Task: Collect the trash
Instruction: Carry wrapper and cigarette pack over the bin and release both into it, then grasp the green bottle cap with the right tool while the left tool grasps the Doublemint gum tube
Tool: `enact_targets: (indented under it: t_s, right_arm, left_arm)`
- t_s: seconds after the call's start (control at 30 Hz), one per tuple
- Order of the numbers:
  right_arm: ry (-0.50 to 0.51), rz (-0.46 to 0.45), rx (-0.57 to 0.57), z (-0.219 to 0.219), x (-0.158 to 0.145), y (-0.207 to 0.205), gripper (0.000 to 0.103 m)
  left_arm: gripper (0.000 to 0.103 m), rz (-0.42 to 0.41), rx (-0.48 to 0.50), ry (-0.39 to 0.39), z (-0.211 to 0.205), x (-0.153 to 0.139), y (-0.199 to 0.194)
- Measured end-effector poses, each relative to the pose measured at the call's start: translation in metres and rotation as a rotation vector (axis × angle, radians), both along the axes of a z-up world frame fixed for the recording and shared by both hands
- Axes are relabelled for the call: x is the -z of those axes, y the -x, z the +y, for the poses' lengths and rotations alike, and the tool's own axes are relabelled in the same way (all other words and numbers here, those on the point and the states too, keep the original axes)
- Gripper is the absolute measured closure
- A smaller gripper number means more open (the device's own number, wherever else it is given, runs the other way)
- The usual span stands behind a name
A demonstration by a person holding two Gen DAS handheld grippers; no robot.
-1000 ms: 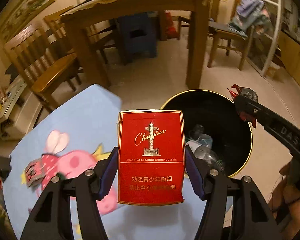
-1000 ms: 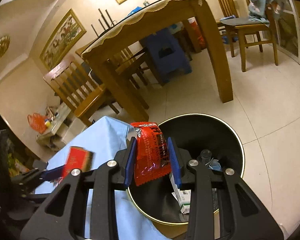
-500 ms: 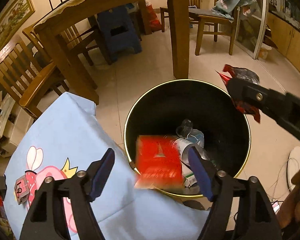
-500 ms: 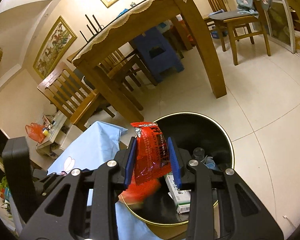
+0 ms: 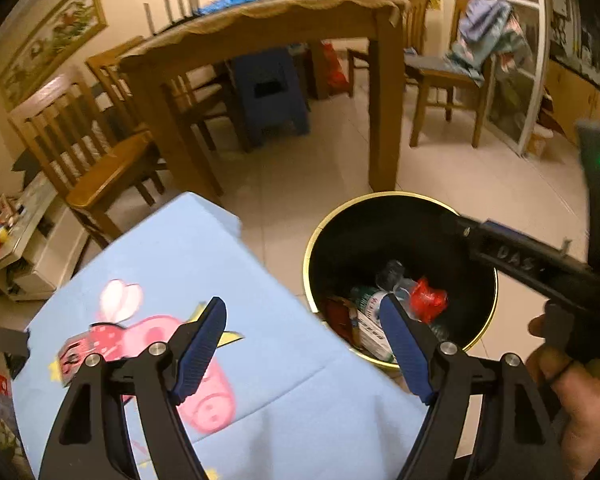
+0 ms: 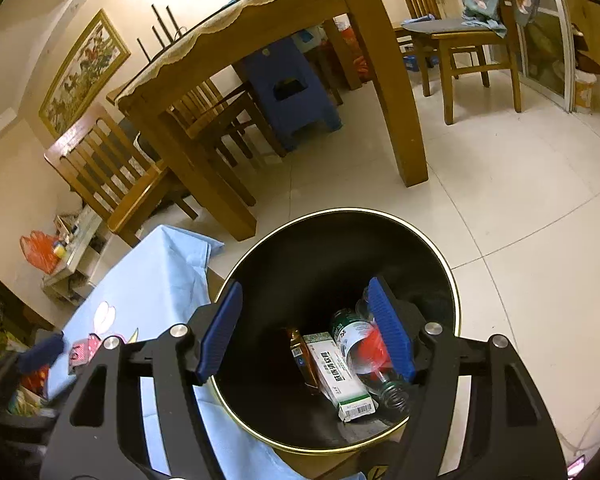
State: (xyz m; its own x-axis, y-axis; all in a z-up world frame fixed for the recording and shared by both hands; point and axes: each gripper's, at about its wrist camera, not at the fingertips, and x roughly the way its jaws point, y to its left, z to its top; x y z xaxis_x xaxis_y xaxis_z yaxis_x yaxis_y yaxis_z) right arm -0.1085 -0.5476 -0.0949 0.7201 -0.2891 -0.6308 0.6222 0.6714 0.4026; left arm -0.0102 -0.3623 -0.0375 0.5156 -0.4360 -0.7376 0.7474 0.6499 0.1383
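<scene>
A black trash bin with a gold rim (image 5: pixel 476 236) (image 6: pixel 452 280) stands on the floor beside the table's right edge. Inside lie a red wrapper (image 5: pixel 430 300) (image 6: pixel 370 346), the red cigarette pack (image 5: pixel 338 318), a clear bottle (image 6: pixel 354 340) and a white-green box (image 6: pixel 338 374). My left gripper (image 5: pixel 304 354) is open and empty over the table's corner next to the bin. My right gripper (image 6: pixel 306 328) is open and empty above the bin; its body shows in the left wrist view (image 5: pixel 532 264). A small red packet (image 5: pixel 76 354) (image 6: pixel 82 350) lies on the cloth.
The light blue cartoon tablecloth (image 5: pixel 172 264) (image 6: pixel 160 280) covers the table. A wooden dining table (image 5: pixel 380 92), wooden chairs (image 5: pixel 84 152) and a blue stool (image 5: pixel 268 96) stand beyond on the tiled floor (image 6: pixel 520 208). A low shelf (image 5: pixel 28 236) is at the left.
My left gripper opened and the cigarette pack fell into the bin. My right gripper then opened and the red wrapper fell in too. The left gripper moved back over the table.
</scene>
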Motion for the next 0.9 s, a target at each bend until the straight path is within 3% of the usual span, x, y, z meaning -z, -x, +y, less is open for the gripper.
enact_targets:
  t_s: [0.1, 0.3, 0.7, 0.9]
  right_arm:
    - [0.029, 0.021, 0.001, 0.004, -0.001, -0.007, 0.023]
    - [0.104, 0.072, 0.011, 0.014, -0.002, -0.016, 0.013]
    - [0.284, 0.195, -0.017, 0.052, -0.002, -0.041, 0.007]
    - [0.349, 0.125, -0.089, 0.100, -0.018, -0.052, 0.006]
  left_arm:
    - [0.027, -0.031, -0.035, 0.035, 0.023, -0.015, 0.002]
    - [0.025, -0.102, -0.114, 0.109, 0.074, -0.046, 0.005]
    - [0.020, -0.112, -0.266, 0.243, 0.181, -0.079, -0.012]
    - [0.007, -0.145, -0.339, 0.292, 0.237, -0.085, -0.018]
